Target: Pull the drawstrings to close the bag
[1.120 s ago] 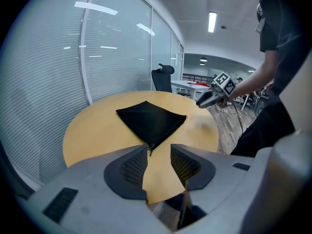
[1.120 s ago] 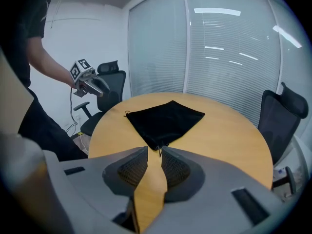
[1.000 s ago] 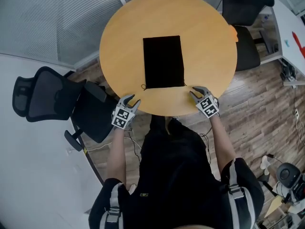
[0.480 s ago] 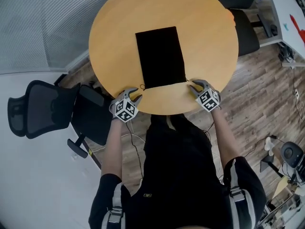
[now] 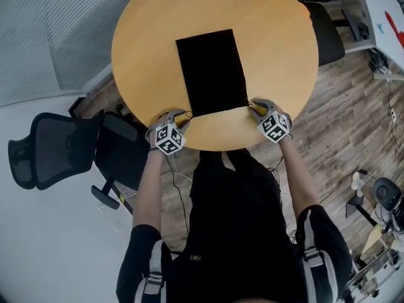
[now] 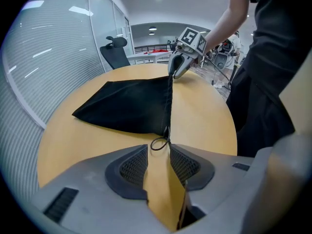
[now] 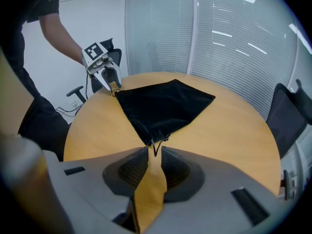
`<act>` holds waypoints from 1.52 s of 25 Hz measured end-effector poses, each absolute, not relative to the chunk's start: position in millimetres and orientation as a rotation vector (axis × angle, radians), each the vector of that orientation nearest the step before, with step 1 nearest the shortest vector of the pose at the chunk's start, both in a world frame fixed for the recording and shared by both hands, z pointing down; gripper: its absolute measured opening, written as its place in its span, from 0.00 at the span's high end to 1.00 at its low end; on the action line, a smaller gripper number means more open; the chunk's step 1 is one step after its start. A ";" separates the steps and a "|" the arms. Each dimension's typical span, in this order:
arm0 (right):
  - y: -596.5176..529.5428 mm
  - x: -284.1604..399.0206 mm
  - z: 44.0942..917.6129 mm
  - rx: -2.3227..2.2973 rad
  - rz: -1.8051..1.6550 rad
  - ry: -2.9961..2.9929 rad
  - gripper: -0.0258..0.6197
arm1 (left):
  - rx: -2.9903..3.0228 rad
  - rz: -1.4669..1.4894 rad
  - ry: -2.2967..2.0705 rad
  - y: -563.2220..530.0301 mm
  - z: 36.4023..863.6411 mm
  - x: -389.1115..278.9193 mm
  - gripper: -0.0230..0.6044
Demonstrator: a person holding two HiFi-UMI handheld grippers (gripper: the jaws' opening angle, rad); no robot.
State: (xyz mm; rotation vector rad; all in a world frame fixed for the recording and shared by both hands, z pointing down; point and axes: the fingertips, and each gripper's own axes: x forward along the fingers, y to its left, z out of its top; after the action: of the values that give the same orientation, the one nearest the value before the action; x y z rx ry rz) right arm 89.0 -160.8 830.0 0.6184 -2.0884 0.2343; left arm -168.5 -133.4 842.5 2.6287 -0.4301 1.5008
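Black fabric drawstring bag (image 5: 211,71): flat, rectangular, on the round light-wood table (image 5: 278,49), its long axis running 12 to 6 o'clock. The mouth edge is at the 6 o'clock end, nearest the person.

Left gripper (image 5: 178,114): at the bag's 7 o'clock corner. Jaws are apart in a narrow wedge with table showing between them. The thin dark drawstring loop (image 6: 158,144) lies right at the jaw tips, not pinched.

Right gripper (image 5: 255,108): at the bag's 5 o'clock corner. Jaws are only slightly apart. The short drawstring cord (image 7: 155,148) reaches in between the tips, and a gap shows on either side.

Black office chair (image 5: 57,150): off the table at 8 o'clock.
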 end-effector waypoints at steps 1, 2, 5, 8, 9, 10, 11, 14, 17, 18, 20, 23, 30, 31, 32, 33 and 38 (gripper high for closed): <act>-162.4 88.7 831.2 0.616 0.227 -2.080 0.74 | 2.633 1.515 -0.428 -134.6 843.2 -169.0 0.74; -163.6 88.2 832.5 0.612 0.217 -2.072 0.75 | 2.638 1.529 -0.426 -135.8 843.8 -169.3 0.75; -164.7 85.3 835.2 0.585 0.178 -2.055 0.75 | 2.666 1.580 -0.396 -136.7 845.4 -167.7 0.76; -165.5 81.7 836.1 0.562 0.157 -2.047 0.75 | 2.726 1.674 -0.302 -133.0 847.3 -164.5 0.77; -166.0 80.5 835.9 0.556 0.151 -2.045 0.75 | 2.749 1.709 -0.267 -131.8 847.5 -163.3 0.77; -166.3 79.7 835.7 0.550 0.144 -2.044 0.75 | 2.769 1.740 -0.238 -131.2 847.4 -162.1 0.77; -166.3 79.3 835.7 0.543 0.138 -2.043 0.75 | 2.787 1.767 -0.218 -131.6 847.1 -160.9 0.77; -167.7 79.4 836.8 0.530 0.123 -2.040 0.76 | 2.834 1.806 -0.172 -135.3 845.5 -154.6 0.79; -170.1 77.2 836.9 0.522 0.109 -2.043 0.77 | 2.872 1.828 -0.092 -134.7 845.5 -148.1 0.82; -170.5 75.6 837.0 0.519 0.105 -2.045 0.78 | 2.877 1.831 -0.069 -133.6 845.9 -147.3 0.83; -170.2 73.2 837.9 0.514 0.101 -2.045 0.80 | 2.873 1.818 -0.048 -131.3 847.2 -146.8 0.88; -168.1 73.7 839.7 0.505 0.112 -2.041 0.85 | 2.848 1.775 -0.050 -129.1 847.7 -145.5 0.92; -168.8 73.3 833.7 0.511 0.168 -2.062 0.86 | 2.722 1.598 -0.215 -129.4 842.3 -149.7 0.94; -168.7 73.1 830.7 0.513 0.162 -2.064 0.86 | 2.707 1.581 -0.242 -129.5 840.5 -151.1 0.94; -168.7 73.4 827.4 0.516 0.153 -2.065 0.86 | 2.694 1.565 -0.270 -130.1 838.3 -152.5 0.94; -168.9 74.3 824.2 0.519 0.142 -2.066 0.86 | 2.684 1.550 -0.301 -131.2 835.7 -153.7 0.94; -168.7 78.8 815.6 0.522 0.120 -2.072 0.86 | 2.637 1.499 -0.452 -137.7 823.1 -159.1 0.94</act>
State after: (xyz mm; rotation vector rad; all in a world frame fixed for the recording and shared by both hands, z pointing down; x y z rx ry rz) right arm 78.8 -168.7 815.6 0.5217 -2.0721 0.1196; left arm -159.1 -137.7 823.1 2.6371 -0.4524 1.4989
